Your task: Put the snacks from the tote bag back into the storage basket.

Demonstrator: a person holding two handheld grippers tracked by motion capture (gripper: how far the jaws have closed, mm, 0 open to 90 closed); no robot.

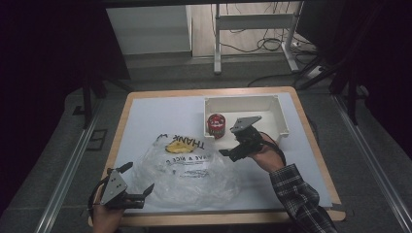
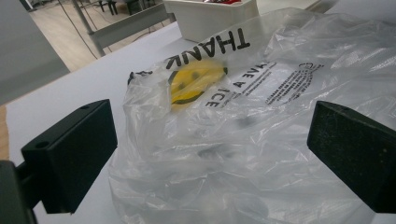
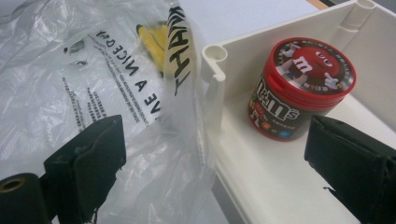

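A crumpled clear plastic bag (image 1: pixel 194 179) with black "THANK YOU" print and a yellow smiley lies on the white table top (image 1: pixel 160 111). My left gripper (image 1: pixel 138 177) stands open at the bag's near left edge, and the bag (image 2: pixel 243 154) bulges between its jaws without being pinched. A red M&M's can (image 1: pixel 216 125) stands upright in the near left corner of a white bin (image 1: pixel 272 104). My right gripper (image 1: pixel 231 143) hovers open just in front of that corner. Along its jaws I see the can (image 3: pixel 299 88), the bin's corner post (image 3: pixel 215 60) and the bag (image 3: pixel 70 84).
The bin holds nothing but the can that I can see. A wooden rim (image 1: pixel 311 141) frames the table. Beyond the far edge stand a white desk frame (image 1: pixel 252 22) and loose cables (image 1: pixel 272 46) on the floor. A plaid sleeve (image 1: pixel 299 194) comes in at bottom right.
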